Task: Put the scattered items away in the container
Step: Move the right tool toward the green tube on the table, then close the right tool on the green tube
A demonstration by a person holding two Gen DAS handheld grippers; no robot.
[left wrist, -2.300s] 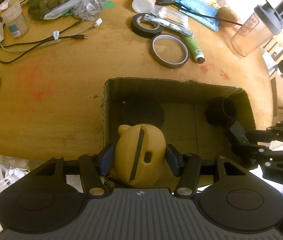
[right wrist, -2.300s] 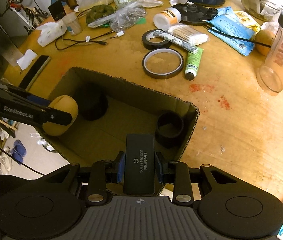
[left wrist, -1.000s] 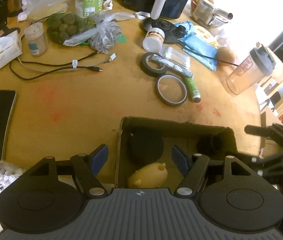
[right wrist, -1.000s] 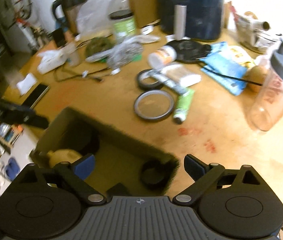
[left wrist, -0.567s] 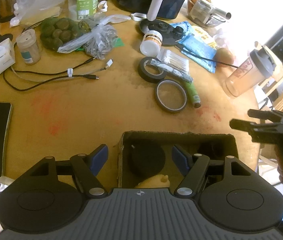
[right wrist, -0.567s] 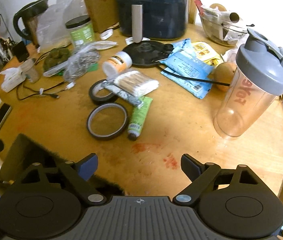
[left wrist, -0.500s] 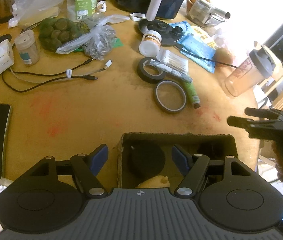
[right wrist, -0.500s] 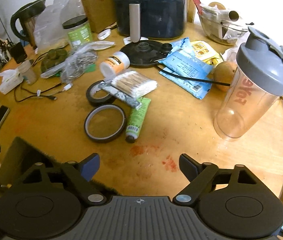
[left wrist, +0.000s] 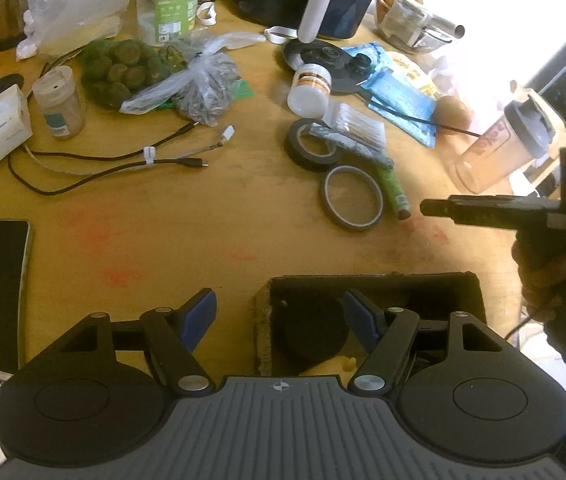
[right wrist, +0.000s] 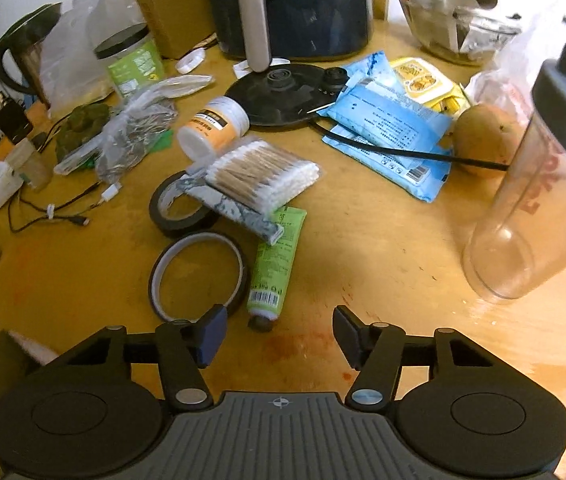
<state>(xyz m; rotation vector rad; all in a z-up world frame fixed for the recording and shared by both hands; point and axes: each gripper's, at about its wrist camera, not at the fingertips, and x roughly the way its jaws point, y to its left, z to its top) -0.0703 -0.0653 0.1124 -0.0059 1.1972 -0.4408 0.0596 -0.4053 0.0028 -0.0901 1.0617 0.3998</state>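
Left gripper (left wrist: 279, 316) spread wide, nothing held, hovering over the near left corner of the cardboard box (left wrist: 375, 280); one blue pad over bare table (left wrist: 187, 248), the other over the box opening. Box holds a black round item (left wrist: 315, 330) and a bit of a yellow toy (left wrist: 335, 366) at the near edge. Right gripper (right wrist: 279, 334) also spread, empty, above the table just short of the green tube (right wrist: 277, 264) and the thin tape ring (right wrist: 199, 272). Black tape roll (right wrist: 181, 204) sits beyond the ring, cotton swab pack (right wrist: 261, 176) resting partly on it. White bottle (right wrist: 213, 126) lies on its side behind those. Clear shaker cup (right wrist: 535, 216) stands far right. Phone (left wrist: 1, 288) and cables (left wrist: 123, 160) lie left of the box.
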